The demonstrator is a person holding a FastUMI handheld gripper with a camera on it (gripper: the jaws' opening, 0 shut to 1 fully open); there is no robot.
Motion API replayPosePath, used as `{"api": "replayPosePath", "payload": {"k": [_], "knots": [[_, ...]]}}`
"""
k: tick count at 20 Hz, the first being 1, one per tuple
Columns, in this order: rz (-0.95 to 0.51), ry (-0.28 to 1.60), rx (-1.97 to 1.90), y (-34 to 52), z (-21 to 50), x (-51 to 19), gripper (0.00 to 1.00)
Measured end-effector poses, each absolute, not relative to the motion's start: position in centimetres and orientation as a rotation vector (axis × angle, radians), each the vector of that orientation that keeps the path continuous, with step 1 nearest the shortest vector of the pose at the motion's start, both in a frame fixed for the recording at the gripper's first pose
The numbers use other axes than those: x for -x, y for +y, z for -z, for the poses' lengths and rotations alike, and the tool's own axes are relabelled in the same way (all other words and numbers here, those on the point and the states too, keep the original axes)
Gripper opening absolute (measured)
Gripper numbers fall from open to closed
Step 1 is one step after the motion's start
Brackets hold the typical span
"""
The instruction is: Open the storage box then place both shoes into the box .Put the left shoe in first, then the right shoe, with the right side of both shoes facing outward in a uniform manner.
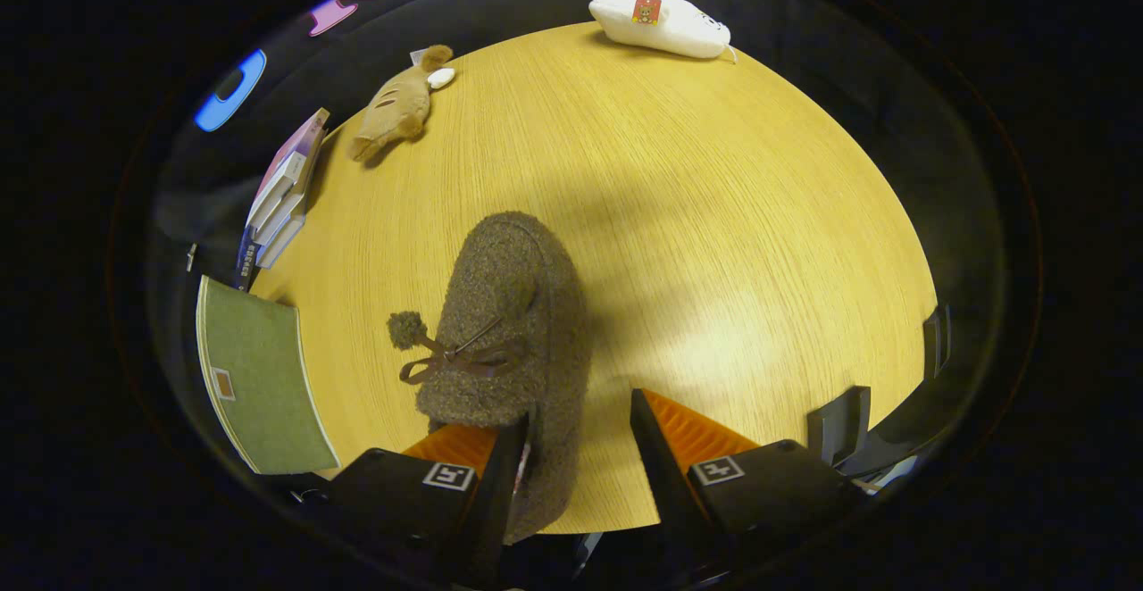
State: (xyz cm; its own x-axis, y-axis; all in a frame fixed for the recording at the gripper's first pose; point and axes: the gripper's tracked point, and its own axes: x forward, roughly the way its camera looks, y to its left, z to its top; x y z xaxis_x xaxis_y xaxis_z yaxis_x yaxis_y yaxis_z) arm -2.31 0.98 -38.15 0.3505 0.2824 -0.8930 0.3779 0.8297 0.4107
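Shoe, fuzzy brown w/ bow, lies between the tongs, long way pointing straight ahead. Left finger touches its heel; right finger apart, so tongs are open, not squeezing.

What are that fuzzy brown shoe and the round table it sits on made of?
The brown shoe, lying between the open gripper fingers against the left one, looks like nubby fleece or boucle: curly matte pile, thin ribbon bow. The table looks like pale wood or wood-look laminate: fine straight grain, soft sheen.

Gripper camera, looking steeply down, close above table
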Motion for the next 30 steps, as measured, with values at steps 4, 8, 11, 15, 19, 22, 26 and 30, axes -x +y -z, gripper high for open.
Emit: {"api": "replayPosePath", "payload": {"k": [4,8,11,15,19,22,26,30], "knots": [[0.095,1.254,-0.652,1.4,38.5,2.4,0.07],[0.09,1.215,-0.785,2.5,36.0,2.3,0.08],[0.056,1.158,-0.834,3.3,32.6,1.4,0.07],[0.0,1.075,-0.894,5.6,26.3,-0.8,0.07],[-0.092,1.024,-0.941,9.9,20.3,-2.8,0.07],[-0.168,1.0,-0.967,13.7,16.0,-3.8,0.07],[-0.247,1.01,-0.96,19.4,12.4,-4.6,0.07],[-0.298,1.056,-0.947,25.4,10.6,-4.6,0.07]]}}
